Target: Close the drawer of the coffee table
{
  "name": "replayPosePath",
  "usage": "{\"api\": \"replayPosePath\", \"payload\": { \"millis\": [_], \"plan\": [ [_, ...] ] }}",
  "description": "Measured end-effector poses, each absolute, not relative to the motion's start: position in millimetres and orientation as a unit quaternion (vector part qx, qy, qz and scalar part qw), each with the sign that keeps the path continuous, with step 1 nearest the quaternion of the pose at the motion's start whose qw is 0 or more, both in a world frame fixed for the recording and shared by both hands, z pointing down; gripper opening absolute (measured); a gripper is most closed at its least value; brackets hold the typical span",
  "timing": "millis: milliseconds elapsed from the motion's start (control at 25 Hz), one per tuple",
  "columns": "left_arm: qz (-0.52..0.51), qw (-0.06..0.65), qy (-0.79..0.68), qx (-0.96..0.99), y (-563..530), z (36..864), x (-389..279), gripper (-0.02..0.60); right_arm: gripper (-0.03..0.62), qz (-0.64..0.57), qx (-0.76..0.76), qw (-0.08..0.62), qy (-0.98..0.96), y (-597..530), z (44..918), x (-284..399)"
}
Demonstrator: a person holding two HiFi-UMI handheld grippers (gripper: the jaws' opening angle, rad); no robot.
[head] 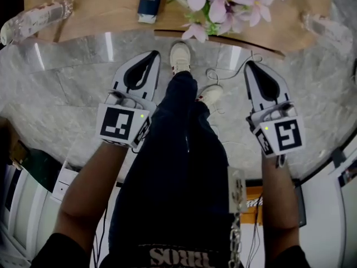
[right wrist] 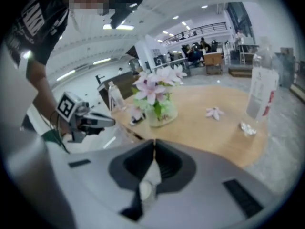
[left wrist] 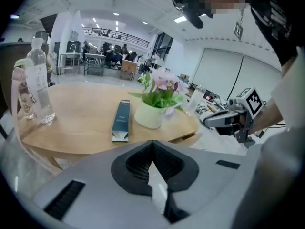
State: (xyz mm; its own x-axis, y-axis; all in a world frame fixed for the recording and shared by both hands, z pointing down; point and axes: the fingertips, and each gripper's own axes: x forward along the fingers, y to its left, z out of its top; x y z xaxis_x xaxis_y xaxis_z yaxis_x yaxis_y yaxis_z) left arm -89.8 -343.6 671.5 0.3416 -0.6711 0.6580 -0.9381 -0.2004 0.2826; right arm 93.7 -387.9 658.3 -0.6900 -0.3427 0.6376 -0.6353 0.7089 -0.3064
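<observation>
The round wooden coffee table point(head: 89, 10) fills the top of the head view. Under its near edge runs a dark stepped lip point(head: 234, 42), point(left wrist: 189, 137), which may be the drawer front; I cannot tell how far out it stands. My left gripper point(head: 154, 54) hangs over the grey floor short of the table edge, jaws shut and empty, tips meeting point(left wrist: 152, 142). My right gripper point(head: 249, 66) is level with it on the other side of the person's legs, also shut and empty point(right wrist: 154, 141). Each gripper shows in the other's view: the right point(left wrist: 209, 119), the left point(right wrist: 109, 121).
On the table stand a pot of pink flowers point(head: 217, 1), a dark blue box point(head: 149, 0) and a clear bottle at each side point(head: 33, 18), point(head: 329, 27). A loose blossom point(right wrist: 214, 112) lies on the wood. The person's shoes point(head: 180, 57) and a white cable point(head: 223, 74) are on the floor between the grippers.
</observation>
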Motion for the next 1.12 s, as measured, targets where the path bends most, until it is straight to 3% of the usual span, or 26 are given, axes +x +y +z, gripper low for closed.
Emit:
{"api": "replayPosePath", "payload": {
  "millis": [240,360,440,720,1120],
  "plan": [
    [0.256,0.293,-0.527,0.756,-342,727,-92,0.028,0.037,0.23,0.279,0.326,-0.873,-393,697,141],
    [0.287,0.295,-0.519,0.749,-336,750,-100,0.088,0.046,0.229,0.271,0.329,-0.875,-391,704,155],
    [0.296,0.299,-0.526,0.739,-336,759,-107,0.101,0.135,0.233,0.266,0.328,-0.876,-390,708,162],
    [0.298,0.3,-0.54,0.728,-345,773,-109,0.145,0.18,0.23,0.255,0.304,-0.889,-387,707,185],
    [0.33,0.262,-0.519,0.744,-360,781,-104,0.183,0.216,0.107,0.278,0.449,-0.843,-408,785,261]
  ]
}}
